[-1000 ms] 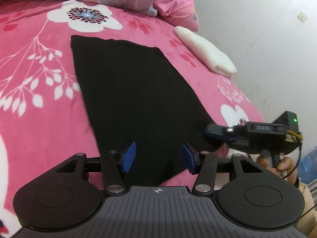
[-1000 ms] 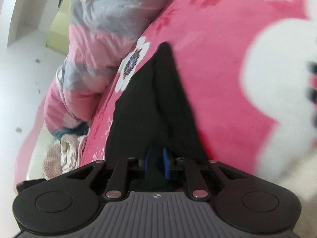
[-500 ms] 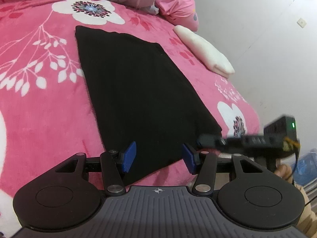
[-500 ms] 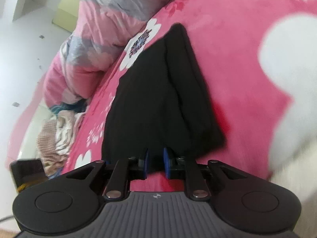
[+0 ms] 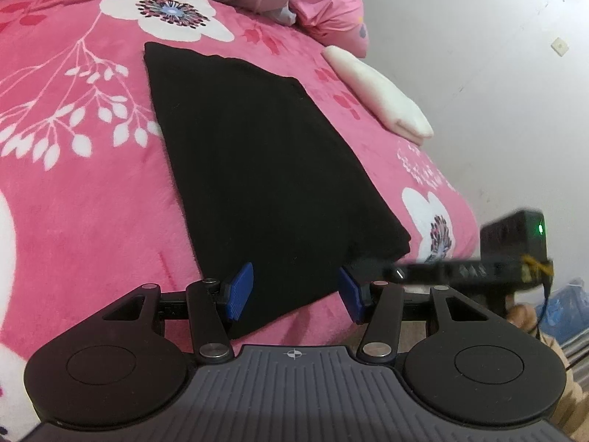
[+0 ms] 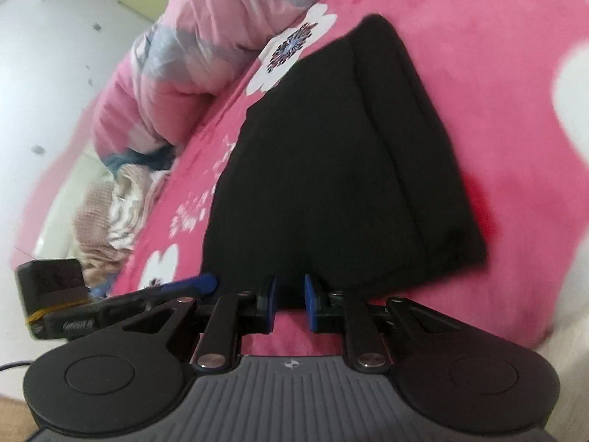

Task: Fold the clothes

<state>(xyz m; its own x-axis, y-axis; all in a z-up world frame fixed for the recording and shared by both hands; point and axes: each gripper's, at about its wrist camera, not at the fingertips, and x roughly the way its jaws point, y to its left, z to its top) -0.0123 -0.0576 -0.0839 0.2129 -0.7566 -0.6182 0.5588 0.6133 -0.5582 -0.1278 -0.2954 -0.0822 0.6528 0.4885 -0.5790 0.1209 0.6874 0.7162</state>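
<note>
garment: black folded cloth on bed, soft, limp, light
hold: near-edge corners to be pinched
left gripper: released, empty
right gripper: narrowed, grip on near edge cannot be told

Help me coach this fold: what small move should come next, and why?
Probably close the left gripper on the black garment's near edge: its jaws stand open astride that hem, while the right gripper already pinches the other near corner.

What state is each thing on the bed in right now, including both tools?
black garment: folded into a flat panel on the pink blanket.
white folded cloth: lying apart, near the bed's edge.
left tool: open, empty, over the garment's near edge.
right tool: narrow gap, fabric edge between pads; grip unclear.
</note>
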